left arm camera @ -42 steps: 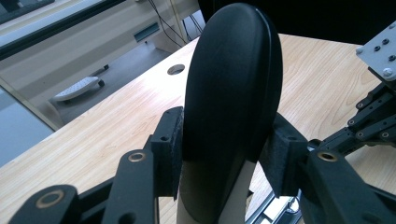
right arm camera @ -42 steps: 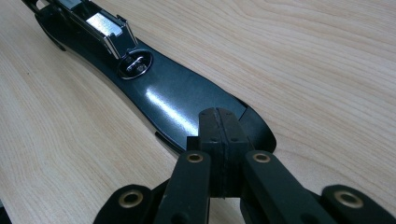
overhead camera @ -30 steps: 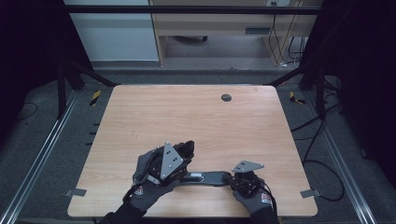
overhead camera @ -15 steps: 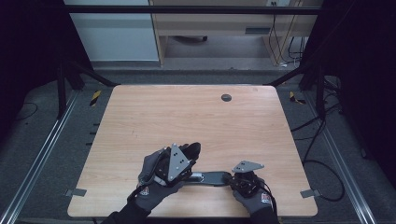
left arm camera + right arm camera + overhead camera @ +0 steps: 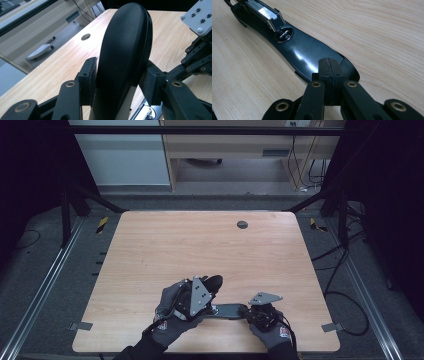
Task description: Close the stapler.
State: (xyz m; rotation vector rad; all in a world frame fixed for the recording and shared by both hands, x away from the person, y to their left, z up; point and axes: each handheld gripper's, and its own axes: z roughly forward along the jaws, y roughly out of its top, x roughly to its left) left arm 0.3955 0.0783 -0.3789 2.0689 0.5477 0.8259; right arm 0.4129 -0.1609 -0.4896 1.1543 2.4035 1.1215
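Note:
A black stapler lies swung open near the table's front edge. Its flat base rests on the wood, and its rounded top arm stands up at the left end. My left gripper is shut on that top arm, with one pad pressing on each side. My right gripper is shut, pads together with nothing between them. Its tip rests on the near end of the glossy base. The metal staple channel lies at the base's far end.
The wooden table has a round cable hole near its far edge. Metal frame rails run along both sides, and cables lie on the floor at the right. My right gripper's linkage stands close beside the left jaws.
My left gripper has shifted a little to the right with the stapler's top arm in it. The right gripper has kept still on the base.

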